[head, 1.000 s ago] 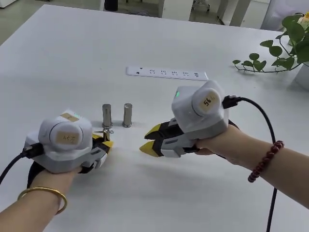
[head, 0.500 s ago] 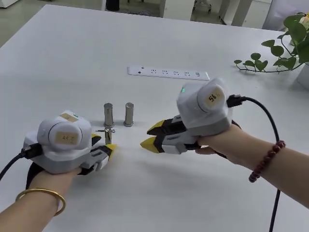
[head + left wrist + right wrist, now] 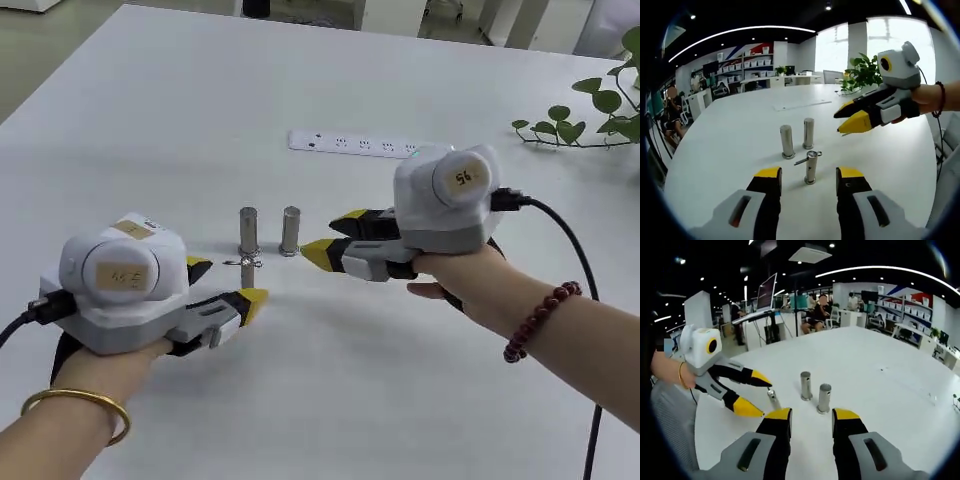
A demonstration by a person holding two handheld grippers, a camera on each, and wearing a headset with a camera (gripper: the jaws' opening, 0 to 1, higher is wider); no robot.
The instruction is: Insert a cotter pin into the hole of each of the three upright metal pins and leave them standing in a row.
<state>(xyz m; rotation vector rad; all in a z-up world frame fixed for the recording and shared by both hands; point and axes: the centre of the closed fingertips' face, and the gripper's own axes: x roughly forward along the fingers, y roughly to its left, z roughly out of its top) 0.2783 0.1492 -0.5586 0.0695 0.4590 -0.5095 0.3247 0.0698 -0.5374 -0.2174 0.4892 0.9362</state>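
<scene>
Left gripper (image 3: pixel 225 282) backed off cottered pin (image 3: pixel 247 272); jaws now spread, nothing held. Cottered pin stands free just ahead of left tips, cotter pin (image 3: pixel 806 159) crossing its top. Right gripper (image 3: pixel 330 235) moved in closer, jaws parted, empty, tips right of cottered pin. First bare pin (image 3: pixel 248 230) upright just behind cottered pin; second bare pin (image 3: pixel 291 230) behind-right, beside right tips. Power strip (image 3: pixel 360 145) well beyond cottered pin on white table (image 3: pixel 150 120).

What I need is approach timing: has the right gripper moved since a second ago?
Yes. The right gripper has moved forward, toward the power strip, its fingers now beside the right pin.
</scene>
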